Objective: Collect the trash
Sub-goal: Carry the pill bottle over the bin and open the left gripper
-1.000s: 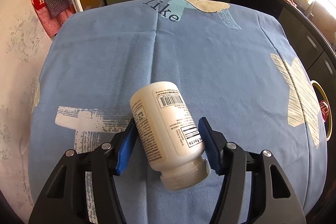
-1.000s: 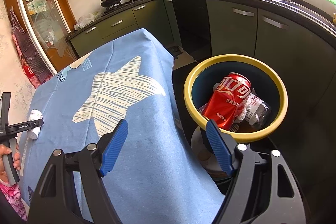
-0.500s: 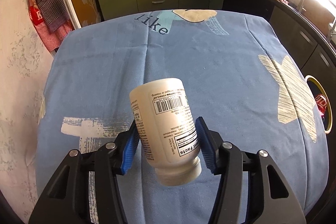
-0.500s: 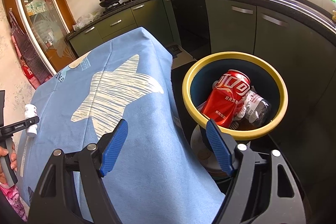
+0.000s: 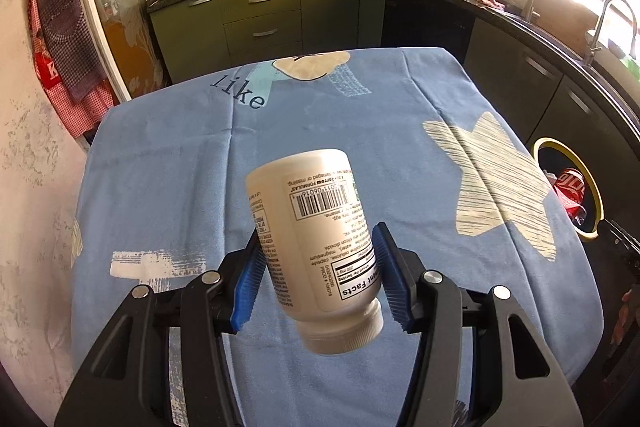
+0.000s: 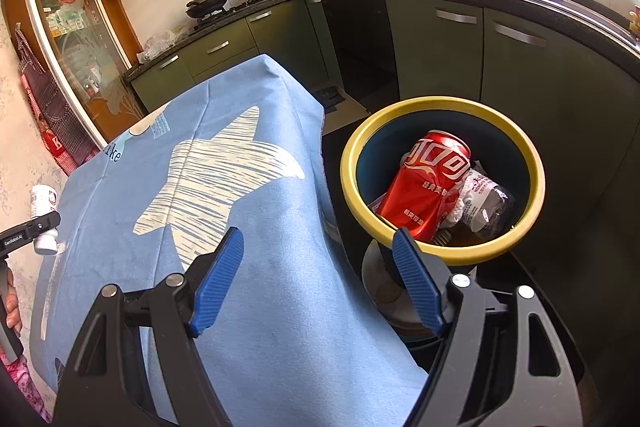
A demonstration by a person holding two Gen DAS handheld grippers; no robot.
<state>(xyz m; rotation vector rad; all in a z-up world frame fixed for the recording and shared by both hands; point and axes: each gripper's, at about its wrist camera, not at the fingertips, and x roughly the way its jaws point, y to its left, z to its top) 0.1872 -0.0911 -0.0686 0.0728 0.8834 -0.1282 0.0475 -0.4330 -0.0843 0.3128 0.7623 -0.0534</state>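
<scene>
**Bottle up in my left jaws, bin off to the right**

My left gripper [image 5: 318, 281] has its blue pads clamped on a white pill bottle [image 5: 316, 247], cap end toward the camera, base pointing away toward the middle of the frame. The bottle hangs clear above the blue tablecloth [image 5: 180, 167]. Its label shows a barcode; the small print is too fine for me to read, and the pads cover part of each side.

At the right edge of that view, the yellow-rimmed bin [image 5: 592, 187] peeks out past the cloth, mostly hidden, with a sliver of red can [image 5: 570, 183] inside.

My right gripper [image 6: 318, 279] is spread wide with nothing between its pads, low in the frame, between cloth edge and bin. From here the bin [image 6: 440, 105] shows fully: red can [image 6: 432, 183] leaning inside, a crumpled clear plastic bottle [image 6: 486, 203] beside it, touching. What lies beneath them I cannot make out. At the left edge, the pill bottle [image 6: 43, 215] appears small, partly cut off by the other gripper's black frame.
</scene>
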